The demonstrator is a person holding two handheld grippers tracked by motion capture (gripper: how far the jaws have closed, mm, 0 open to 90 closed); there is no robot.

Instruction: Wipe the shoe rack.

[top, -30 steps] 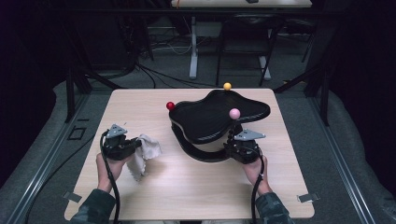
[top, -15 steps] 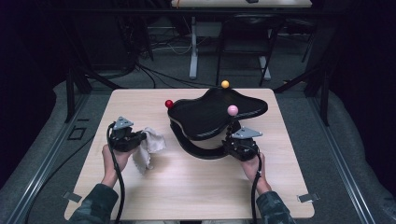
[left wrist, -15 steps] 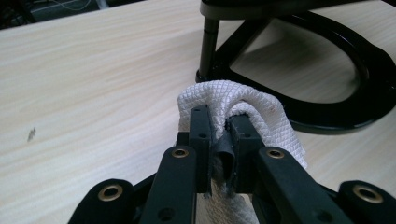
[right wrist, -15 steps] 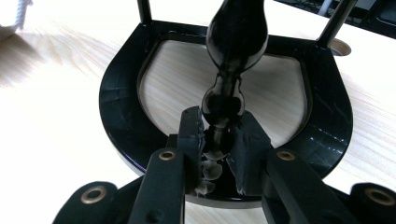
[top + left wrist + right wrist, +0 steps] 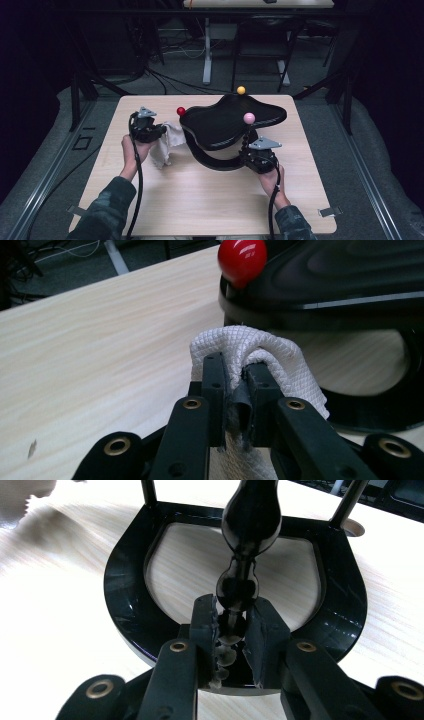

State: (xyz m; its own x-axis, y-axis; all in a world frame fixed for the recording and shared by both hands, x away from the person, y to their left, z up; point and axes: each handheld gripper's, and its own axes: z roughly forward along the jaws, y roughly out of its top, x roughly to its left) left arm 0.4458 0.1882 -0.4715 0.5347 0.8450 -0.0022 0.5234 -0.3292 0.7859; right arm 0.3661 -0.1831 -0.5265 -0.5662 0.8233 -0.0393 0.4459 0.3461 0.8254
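Left tool (image 5: 234, 385) clamps a white waffle-weave cloth (image 5: 260, 352) beside the stand's red knob (image 5: 242, 257). Right tool (image 5: 234, 625) grips the beaded, glossy black post (image 5: 239, 587) above the U-shaped base (image 5: 125, 605) on the pale wood bench (image 5: 200, 200).

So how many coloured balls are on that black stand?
3. A red ball at its left edge near the white cloth, a yellow ball at the far edge, a pink ball toward the right gripper. Others may be hidden underneath.
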